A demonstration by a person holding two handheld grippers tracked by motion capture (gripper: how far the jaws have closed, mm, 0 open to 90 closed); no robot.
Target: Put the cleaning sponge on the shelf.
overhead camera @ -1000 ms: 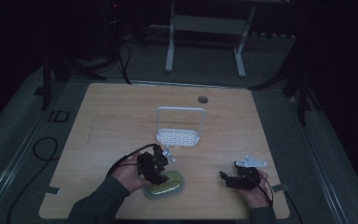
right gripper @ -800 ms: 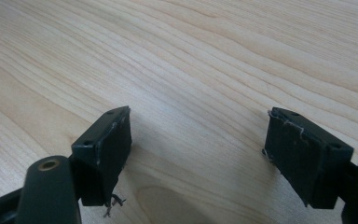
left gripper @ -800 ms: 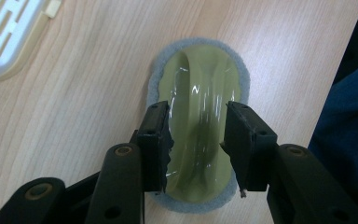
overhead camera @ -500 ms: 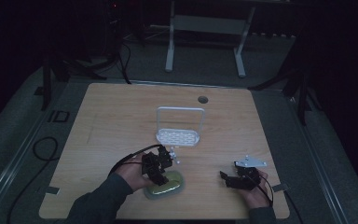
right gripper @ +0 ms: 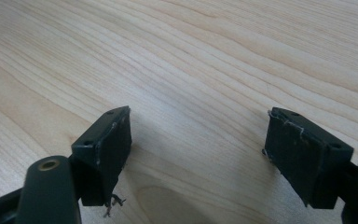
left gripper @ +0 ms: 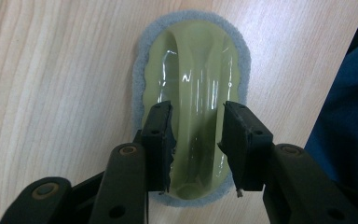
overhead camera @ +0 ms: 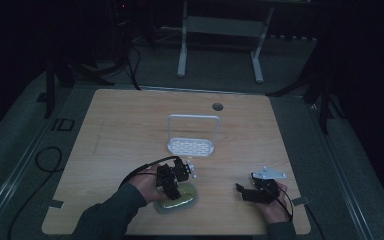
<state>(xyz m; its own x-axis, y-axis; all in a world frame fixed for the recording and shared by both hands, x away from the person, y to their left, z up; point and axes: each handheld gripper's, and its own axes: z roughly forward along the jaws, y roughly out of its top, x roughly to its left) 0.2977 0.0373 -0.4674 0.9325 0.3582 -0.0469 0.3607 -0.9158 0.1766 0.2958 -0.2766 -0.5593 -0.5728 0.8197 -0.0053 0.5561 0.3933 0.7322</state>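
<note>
We are looking down at a pale wooden table (overhead camera: 130, 130) in a dim room, with a person's forearms coming in from its near edge. In the high view, the left gripper (overhead camera: 172, 186) points down over a scrubbing pad (overhead camera: 177, 202), a yellow-green plastic grip on a grey felt-like base, which lies flat near the near edge, a little left of the middle. A second ago the gripper stood slightly farther from the near edge; now it is over the pad's top. In the left gripper view, the left gripper (left gripper: 196, 140) has its two black jaws on either side of the scrubbing pad's (left gripper: 193, 74) raised central ridge. The jaws have just been closing, with the ridge between them, but a sliver of gap shows on each side, so we judge they are not yet pressing on it. That suggests a grasp by the ridge is about to complete, and the pad can then be lifted. The right gripper (overhead camera: 252, 192) rests near the near right corner, well apart from the pad, and has not shifted; in its own view the right gripper (right gripper: 198, 154) has its jaws wide apart over bare wood. A white wire-handled rack (overhead camera: 192, 142) stands near the table's middle, beyond the pad.
</note>
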